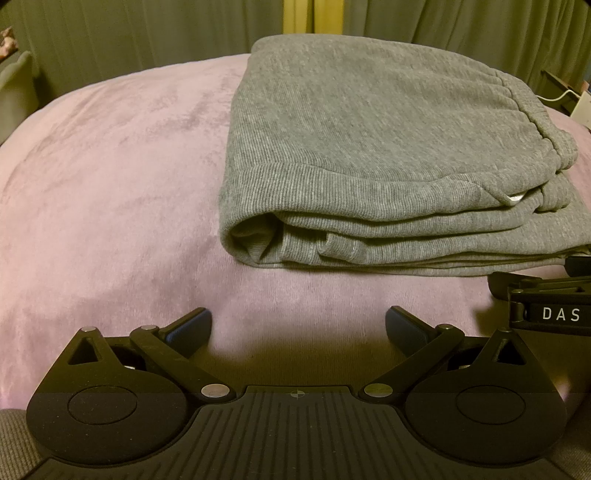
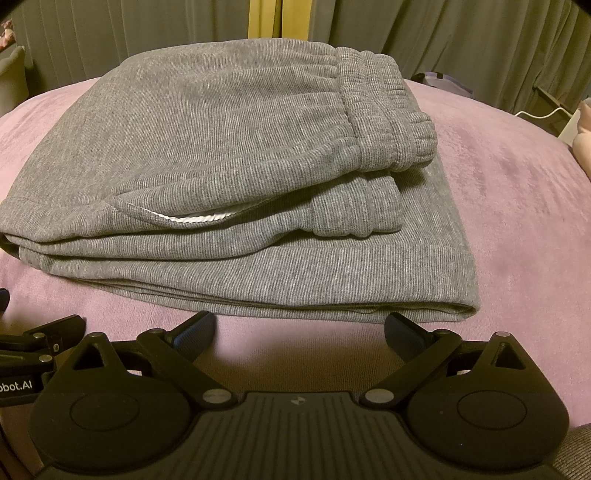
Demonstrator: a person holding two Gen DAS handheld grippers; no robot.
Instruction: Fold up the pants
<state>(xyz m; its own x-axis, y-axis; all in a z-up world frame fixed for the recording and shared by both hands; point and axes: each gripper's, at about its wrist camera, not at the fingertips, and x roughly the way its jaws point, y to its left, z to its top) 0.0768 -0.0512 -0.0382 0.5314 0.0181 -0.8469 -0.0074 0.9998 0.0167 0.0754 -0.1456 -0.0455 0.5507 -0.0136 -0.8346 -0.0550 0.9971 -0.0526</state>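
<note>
Grey sweatpants (image 1: 369,155) lie folded in a thick stack on a pink plush blanket (image 1: 110,192). In the right wrist view the pants (image 2: 221,166) fill the middle, with the elastic waistband (image 2: 384,107) on top at the right and a white pocket lining (image 2: 199,217) peeking out. My left gripper (image 1: 298,328) is open over bare blanket, in front of and left of the stack, holding nothing. My right gripper (image 2: 300,328) is open just before the stack's near edge, with nothing between its fingers. The right gripper's body (image 1: 546,302) shows at the left wrist view's right edge.
Grey-green curtains (image 1: 147,33) hang behind the bed with a yellow strip (image 1: 297,16) between them. A white cable (image 2: 539,112) and dark objects sit at the far right. The pink blanket (image 2: 517,221) spreads to both sides of the stack.
</note>
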